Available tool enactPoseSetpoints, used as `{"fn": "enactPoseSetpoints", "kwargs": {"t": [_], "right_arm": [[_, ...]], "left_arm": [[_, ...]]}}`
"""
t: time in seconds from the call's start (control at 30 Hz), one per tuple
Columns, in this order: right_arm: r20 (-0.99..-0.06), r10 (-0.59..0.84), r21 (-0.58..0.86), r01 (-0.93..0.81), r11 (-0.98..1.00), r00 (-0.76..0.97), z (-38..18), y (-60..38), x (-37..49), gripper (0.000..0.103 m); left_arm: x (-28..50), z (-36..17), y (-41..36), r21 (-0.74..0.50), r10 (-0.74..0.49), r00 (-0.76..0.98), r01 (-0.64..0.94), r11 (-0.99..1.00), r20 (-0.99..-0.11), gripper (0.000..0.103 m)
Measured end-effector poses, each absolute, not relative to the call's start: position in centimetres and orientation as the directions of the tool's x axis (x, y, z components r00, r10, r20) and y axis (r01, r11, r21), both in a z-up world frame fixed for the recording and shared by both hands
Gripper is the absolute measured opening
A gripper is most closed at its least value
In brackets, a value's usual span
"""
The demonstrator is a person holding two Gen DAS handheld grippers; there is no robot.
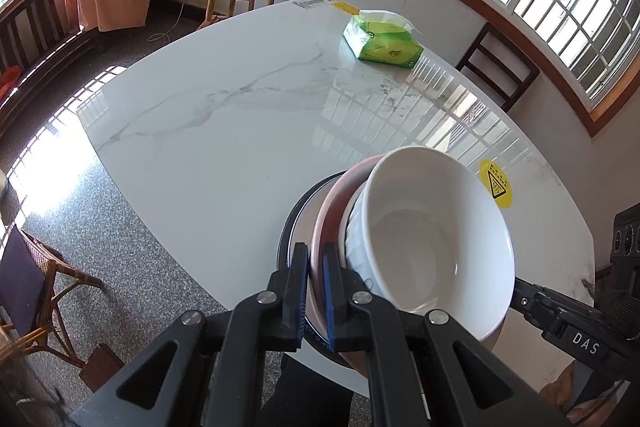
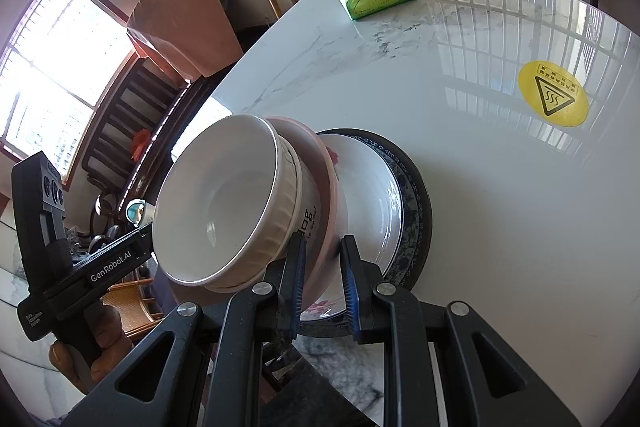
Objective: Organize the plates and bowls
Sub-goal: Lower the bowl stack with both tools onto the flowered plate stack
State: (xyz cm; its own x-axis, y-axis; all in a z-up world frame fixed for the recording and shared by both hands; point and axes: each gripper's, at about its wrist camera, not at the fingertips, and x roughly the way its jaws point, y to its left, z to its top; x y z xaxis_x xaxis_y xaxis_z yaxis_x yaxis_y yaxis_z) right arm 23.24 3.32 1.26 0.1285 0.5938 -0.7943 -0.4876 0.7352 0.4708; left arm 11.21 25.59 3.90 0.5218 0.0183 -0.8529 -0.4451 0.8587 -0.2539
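Bowls (image 1: pixel 432 235) stacked on plates (image 2: pixel 372 199) at bench (image 1: pixel 224 115) edge. Left gripper (image 1: pixel 316 291) and right gripper (image 2: pixel 322 283) jaws clenched on pink plate rim. Lift both sides evenly, keep level.

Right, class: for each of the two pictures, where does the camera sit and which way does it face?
Left wrist: on the left gripper, facing down along its fingers at the white bowl on the pink plate; the other gripper's body shows at right.
Right wrist: on the right gripper, facing the same stack from the opposite side; a hand shows at left.
Shared: bowl, plate, tissue pack, marble table.
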Motion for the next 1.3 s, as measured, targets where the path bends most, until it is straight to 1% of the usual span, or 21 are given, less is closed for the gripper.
{"fn": "enactPoseSetpoints", "kwargs": {"t": [0.23, 0.57, 0.93, 1.3], "right_arm": [[-0.799, 0.588, 0.47, -0.48, 0.741, 0.124, 0.7, 3.3, 23.3, 0.019], [-0.795, 0.595, 0.484, -0.47, 0.738, 0.115, 0.3, 3.1, 23.3, 0.019], [-0.778, 0.616, 0.505, -0.459, 0.73, 0.124, -0.2, 2.6, 23.4, 0.019], [-0.775, 0.607, 0.474, -0.476, 0.741, 0.173, 0.0, 2.7, 22.9, 0.018]], "left_arm": [[11.5, 3.1, 25.5, -0.252, 0.01, 0.508, -0.443, 0.861, -0.861, 0.005], [11.4, 2.8, 24.7, -0.219, 0.038, 0.514, -0.43, 0.876, -0.857, 0.005], [11.0, 2.7, 24.2, -0.191, 0.071, 0.548, -0.406, 0.894, -0.833, 0.005], [10.6, 2.7, 23.9, -0.165, 0.103, 0.582, -0.389, 0.906, -0.807, 0.005]]}}
